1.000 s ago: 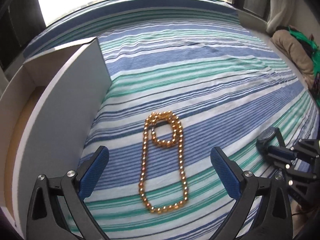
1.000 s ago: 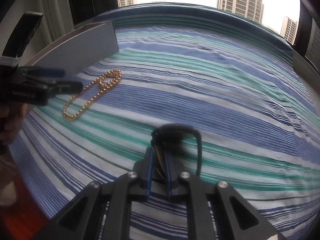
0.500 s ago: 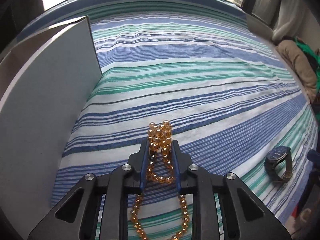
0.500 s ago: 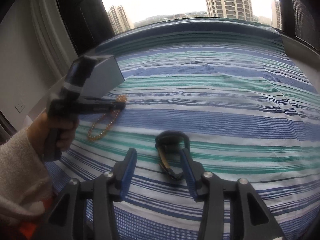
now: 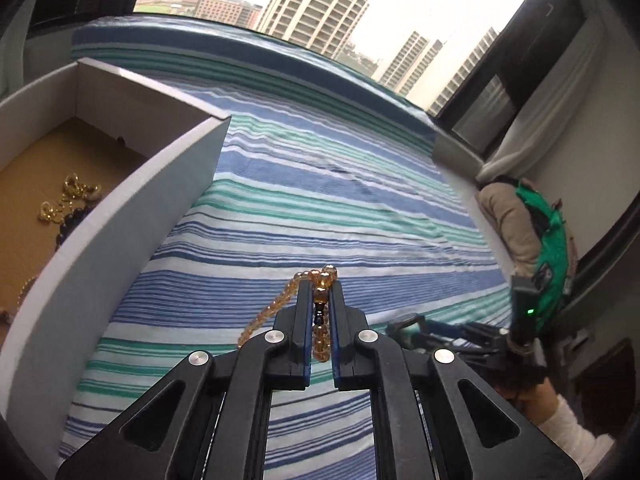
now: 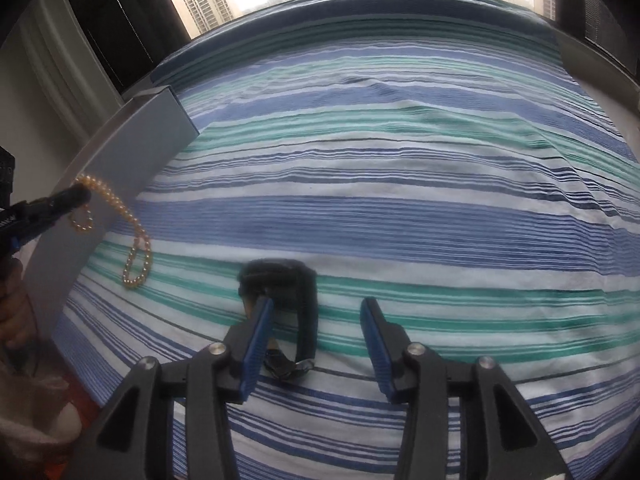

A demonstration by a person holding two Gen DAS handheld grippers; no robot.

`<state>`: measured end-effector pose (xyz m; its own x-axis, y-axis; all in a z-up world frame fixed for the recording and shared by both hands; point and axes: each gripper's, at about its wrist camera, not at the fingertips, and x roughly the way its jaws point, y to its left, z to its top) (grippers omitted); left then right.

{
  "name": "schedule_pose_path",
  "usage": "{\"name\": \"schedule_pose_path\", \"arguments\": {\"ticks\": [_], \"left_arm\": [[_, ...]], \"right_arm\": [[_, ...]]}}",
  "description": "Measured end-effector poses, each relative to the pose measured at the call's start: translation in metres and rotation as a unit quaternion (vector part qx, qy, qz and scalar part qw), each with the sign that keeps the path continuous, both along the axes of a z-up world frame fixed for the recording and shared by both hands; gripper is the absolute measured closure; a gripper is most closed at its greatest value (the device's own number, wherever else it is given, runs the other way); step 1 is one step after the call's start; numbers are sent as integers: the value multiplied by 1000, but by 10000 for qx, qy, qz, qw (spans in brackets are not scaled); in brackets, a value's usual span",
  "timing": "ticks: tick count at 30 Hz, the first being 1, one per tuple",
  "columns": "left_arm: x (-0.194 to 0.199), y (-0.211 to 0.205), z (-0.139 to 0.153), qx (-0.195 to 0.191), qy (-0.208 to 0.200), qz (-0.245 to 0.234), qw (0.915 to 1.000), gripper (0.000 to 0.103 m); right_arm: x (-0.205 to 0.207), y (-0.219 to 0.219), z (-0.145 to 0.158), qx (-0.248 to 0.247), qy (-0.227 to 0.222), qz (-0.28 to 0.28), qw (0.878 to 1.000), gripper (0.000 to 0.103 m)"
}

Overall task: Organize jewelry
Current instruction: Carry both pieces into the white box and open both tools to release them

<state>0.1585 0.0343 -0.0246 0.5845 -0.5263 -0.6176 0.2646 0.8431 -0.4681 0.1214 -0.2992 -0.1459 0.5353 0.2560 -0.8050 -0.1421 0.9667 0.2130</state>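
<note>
My left gripper (image 5: 321,284) is shut on the amber bead necklace (image 5: 320,332), lifted above the striped bedsheet (image 5: 320,208). In the right wrist view the necklace (image 6: 120,208) hangs from the left gripper (image 6: 82,194), its low end touching the sheet beside the box wall. A black wristwatch (image 6: 288,292) lies on the sheet. My right gripper (image 6: 316,312) is open, its left finger beside the watch strap. The white box (image 5: 132,216) with a brown floor stands at left and holds several gold and dark pieces of jewelry (image 5: 68,200).
The box wall (image 6: 132,168) rises at the left of the bed. A beige and green bundle (image 5: 532,224) lies at the bed's far right edge. The right gripper (image 5: 448,330) shows low on the right in the left wrist view. Windows stand behind the bed.
My left gripper has lifted the necklace off the sheet and tilted up, bringing the box's inside into view. My right gripper has opened wider and sits nearer the watch.
</note>
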Motion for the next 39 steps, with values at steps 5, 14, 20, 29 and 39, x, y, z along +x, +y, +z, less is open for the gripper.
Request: {"name": "schedule_pose_path", "arguments": {"ticks": [5,14,20,29,39], "left_arm": [[-32,24,58,-318,-464,69,9984,98],[-96,121,166,-645,-1543,1003,9808,98],[-104,184,178,-165,-1639,1802,9697,98],[-77,276,115,258,-905,2884,9529,98],[-23,308,12,679,314,3169,9455,97]], "right_arm": [[2,10,1,-198,-126,-69,9997,95],[-6,35,99,-75,-1120,335,9931,96],[21,102,157,370,-1504,1064,9822,96],[77,261,177,764,-1125,2211,9657,96],[143,438,106,317,429,2762,9596,96]]}}
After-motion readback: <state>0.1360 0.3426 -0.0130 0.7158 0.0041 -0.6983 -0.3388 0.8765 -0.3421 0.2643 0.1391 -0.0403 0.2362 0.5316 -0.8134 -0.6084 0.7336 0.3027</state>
